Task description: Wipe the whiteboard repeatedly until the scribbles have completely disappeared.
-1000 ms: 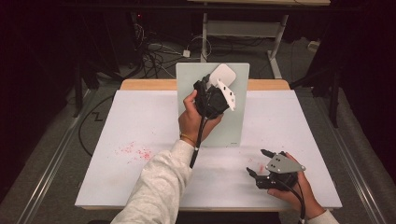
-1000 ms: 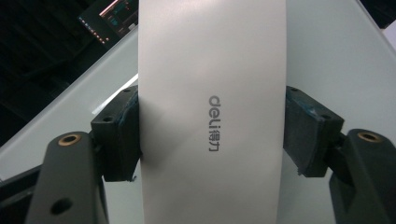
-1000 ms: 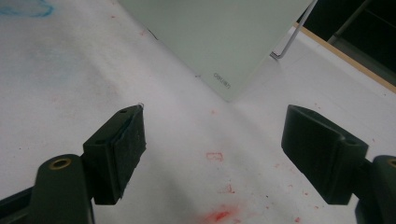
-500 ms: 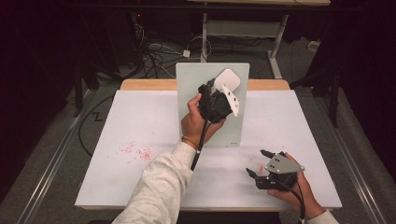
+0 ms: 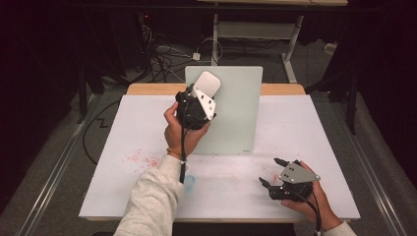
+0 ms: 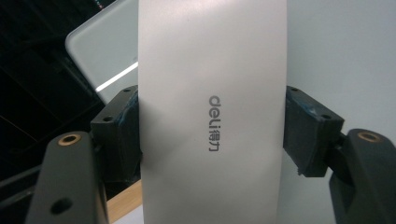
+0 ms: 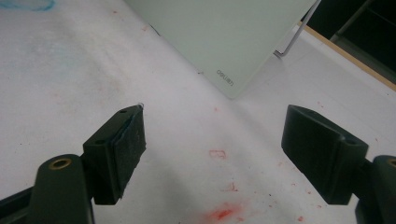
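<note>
High view: left gripper [image 5: 199,101] raised over the upper left corner of the board [image 5: 231,113], jaws clamped on the eraser [image 5: 207,84], which pokes out past them toward the board's top edge; right gripper [image 5: 276,173] resting low on the counter [image 5: 123,147], jaws spread, nothing between them. Likely trouble: too hard a push could tip or shove the propped board backward, with no second grip steadying it. Hard to tell from here whether eraser and board touch. Left gripper view: eraser [image 6: 212,112] pinched by its two long edges between the pads [image 6: 306,133], printed side up, felt side hidden; a thin edge grip, so twisting under a wiping stroke could slip it out. Far end cut off at the top. Right gripper view: open jaws over stained counter [image 7: 70,84], red smears just ahead, board [image 7: 224,32] well beyond the jaws, its stand [image 7: 299,35] barely seen.
</note>
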`<state>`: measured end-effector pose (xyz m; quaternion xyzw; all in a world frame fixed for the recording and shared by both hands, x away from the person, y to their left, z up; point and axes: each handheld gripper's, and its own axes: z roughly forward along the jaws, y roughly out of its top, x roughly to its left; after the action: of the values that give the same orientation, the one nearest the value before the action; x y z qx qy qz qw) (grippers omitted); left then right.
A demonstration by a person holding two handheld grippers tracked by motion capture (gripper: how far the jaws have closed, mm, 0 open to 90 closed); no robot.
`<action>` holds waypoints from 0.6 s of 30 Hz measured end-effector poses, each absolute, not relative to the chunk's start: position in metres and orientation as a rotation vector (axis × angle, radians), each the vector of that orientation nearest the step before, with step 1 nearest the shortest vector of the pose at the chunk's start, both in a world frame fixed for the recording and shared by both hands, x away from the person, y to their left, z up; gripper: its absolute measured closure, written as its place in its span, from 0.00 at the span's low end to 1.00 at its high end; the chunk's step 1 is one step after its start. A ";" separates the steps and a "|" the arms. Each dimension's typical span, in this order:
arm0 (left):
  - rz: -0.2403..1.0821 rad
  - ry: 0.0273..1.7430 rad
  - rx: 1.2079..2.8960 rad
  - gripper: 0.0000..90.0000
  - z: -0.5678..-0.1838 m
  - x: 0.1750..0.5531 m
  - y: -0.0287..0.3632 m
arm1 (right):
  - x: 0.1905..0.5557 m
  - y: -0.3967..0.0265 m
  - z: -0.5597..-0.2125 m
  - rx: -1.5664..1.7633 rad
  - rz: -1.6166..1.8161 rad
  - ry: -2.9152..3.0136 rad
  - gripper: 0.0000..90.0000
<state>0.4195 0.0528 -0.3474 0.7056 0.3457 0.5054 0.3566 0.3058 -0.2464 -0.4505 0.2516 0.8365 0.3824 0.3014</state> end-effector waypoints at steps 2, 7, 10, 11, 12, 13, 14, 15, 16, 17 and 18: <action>1.301 0.898 1.818 0.32 -0.348 0.419 0.058 | 0.306 -0.247 -0.451 0.670 1.015 2.219 0.24; 1.270 0.918 1.795 0.32 -0.348 0.419 0.070 | 0.306 -0.247 -0.451 0.670 1.013 2.219 0.24; 1.252 0.929 1.775 0.32 -0.350 0.419 0.076 | 0.306 -0.247 -0.450 0.667 1.014 2.217 0.24; 1.243 0.935 1.767 0.32 -0.351 0.419 0.078 | 0.306 -0.248 -0.450 0.666 1.013 2.218 0.24; 1.238 0.937 1.763 0.32 -0.352 0.418 0.079 | 0.306 -0.248 -0.450 0.668 1.012 2.219 0.24; 1.239 0.938 1.764 0.32 -0.353 0.418 0.080 | 0.306 -0.248 -0.451 0.668 1.011 2.219 0.24; 1.237 0.937 1.765 0.32 -0.355 0.417 0.081 | 0.306 -0.248 -0.450 0.669 1.011 2.219 0.24; 1.234 0.936 1.765 0.32 -0.356 0.417 0.081 | 0.306 -0.248 -0.450 0.665 1.012 2.219 0.24; 1.233 0.936 1.765 0.32 -0.357 0.416 0.082 | 0.306 -0.247 -0.450 0.664 1.013 2.219 0.24; 1.227 0.939 1.761 0.32 -0.357 0.416 0.082 | 0.306 -0.247 -0.450 0.667 1.013 2.220 0.24; 1.223 0.944 1.756 0.32 -0.357 0.416 0.081 | 0.306 -0.247 -0.451 0.668 1.009 2.222 0.24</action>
<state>0.4164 0.0813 -0.3567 0.6912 0.3714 0.4813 0.3908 0.3059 -0.2470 -0.4508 0.2518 0.8376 0.3803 0.3008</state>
